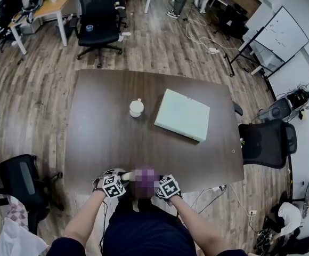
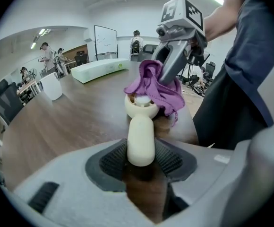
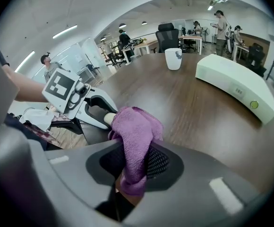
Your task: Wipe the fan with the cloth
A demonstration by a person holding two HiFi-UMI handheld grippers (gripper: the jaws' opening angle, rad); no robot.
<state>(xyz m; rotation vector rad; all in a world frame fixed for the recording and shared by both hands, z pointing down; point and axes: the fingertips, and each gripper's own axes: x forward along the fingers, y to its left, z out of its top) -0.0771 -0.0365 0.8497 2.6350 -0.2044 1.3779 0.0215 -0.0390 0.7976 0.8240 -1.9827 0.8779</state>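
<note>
A small cream hand fan (image 2: 141,126) has its handle clamped between the pads of my left gripper (image 2: 141,161), which is shut on it; the fan's round head points away, over the brown table. A purple cloth (image 3: 136,143) is pinched in my right gripper (image 3: 133,167), which is shut on it. In the left gripper view the cloth (image 2: 157,86) lies draped over the fan's head, with the right gripper (image 2: 175,56) above it. In the head view both grippers (image 1: 113,186) (image 1: 167,188) sit at the table's near edge; a blur patch hides the fan and cloth there.
On the brown table (image 1: 106,121) stand a white cup (image 1: 136,108) and a flat pale green box (image 1: 183,114) farther out. Office chairs (image 1: 266,142) stand around the table, another (image 1: 22,183) at the left. People and desks are in the background.
</note>
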